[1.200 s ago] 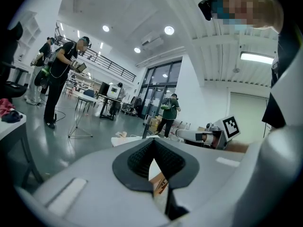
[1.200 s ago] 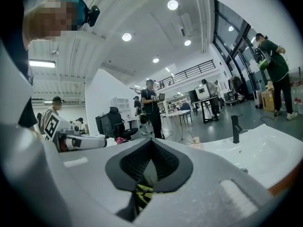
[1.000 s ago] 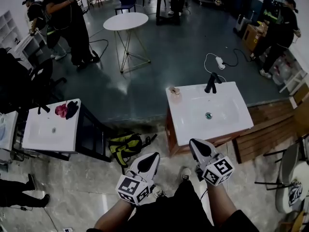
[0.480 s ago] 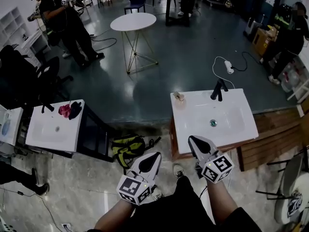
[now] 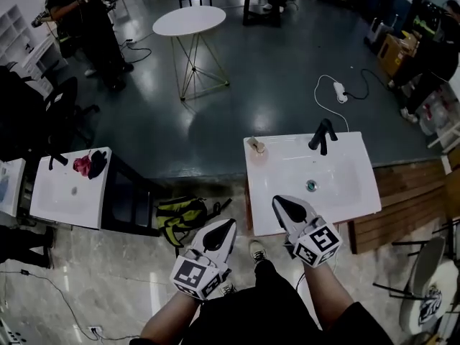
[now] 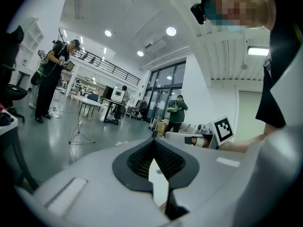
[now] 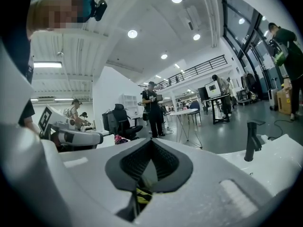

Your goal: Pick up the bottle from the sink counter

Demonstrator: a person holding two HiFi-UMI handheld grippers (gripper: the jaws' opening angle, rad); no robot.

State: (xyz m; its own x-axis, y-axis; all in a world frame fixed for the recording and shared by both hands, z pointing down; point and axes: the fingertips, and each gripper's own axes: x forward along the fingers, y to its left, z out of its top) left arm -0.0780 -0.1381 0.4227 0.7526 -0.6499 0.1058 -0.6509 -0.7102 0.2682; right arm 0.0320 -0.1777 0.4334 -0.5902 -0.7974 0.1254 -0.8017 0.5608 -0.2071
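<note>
left tongs [image 5: 223, 226] clenched | right tongs [image 5: 279, 202] clenched | bottle [image 5: 256, 148] on sink counter [image 5: 356, 196], far-left corner

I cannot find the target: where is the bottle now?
In the head view, the bottle sits on the sink counter's far left corner, left of the black faucet.

The white sink bench [image 5: 262, 192] carries a small bottle [image 5: 255, 147] at its far left corner and a black faucet [image 5: 321, 136] midway along its far edge. A drain [image 5: 310, 185] sits in the basin.
</note>
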